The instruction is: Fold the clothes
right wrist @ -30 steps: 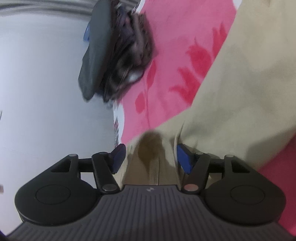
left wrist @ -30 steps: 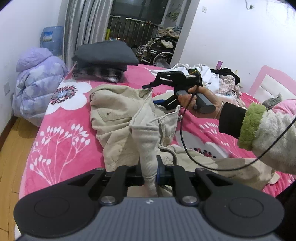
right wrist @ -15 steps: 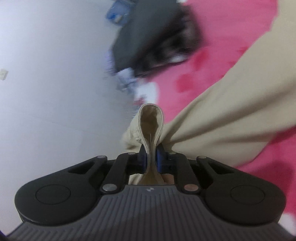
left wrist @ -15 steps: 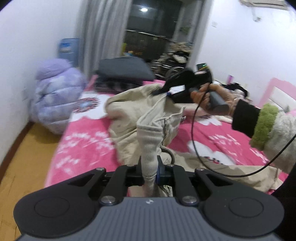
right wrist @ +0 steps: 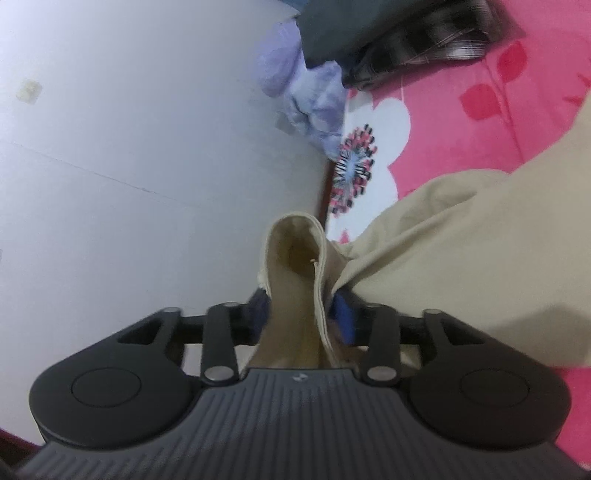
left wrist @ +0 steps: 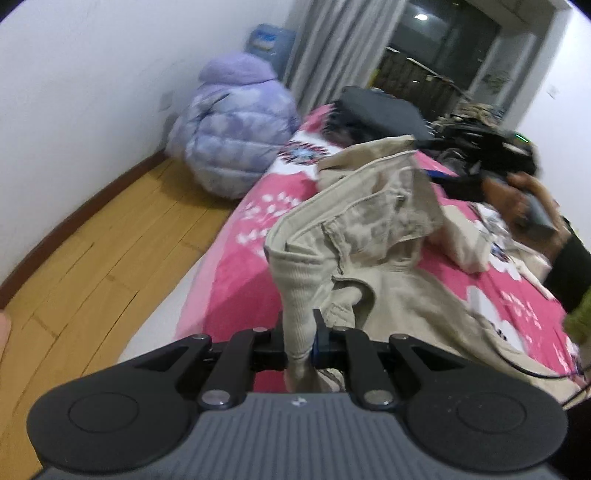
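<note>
A beige jacket (left wrist: 369,229) lies partly lifted on the pink flowered bed cover (left wrist: 240,258). My left gripper (left wrist: 299,332) is shut on its ribbed cuff, and the sleeve runs up from the jaws to the bunched body. In the right wrist view my right gripper (right wrist: 301,314) has a folded edge of the same jacket (right wrist: 461,240) standing between its blue pads. Its jaws are opening, and the pads stand wider than the fold. In the left wrist view a hand (left wrist: 517,195) holds that right gripper at the jacket's far side, blurred.
A stack of dark folded clothes (left wrist: 380,110) sits at the bed's far end, seen also as a dark stack (right wrist: 406,33). A purple puffer jacket (left wrist: 232,136) leans on the wall beside the bed. Wooden floor (left wrist: 110,251) runs along the left. A black cable trails at the right.
My left gripper has swung toward the bed's left edge and rolled, still holding the cuff. My right gripper rose, shut on a jacket fold, and its jaws have now parted again.
</note>
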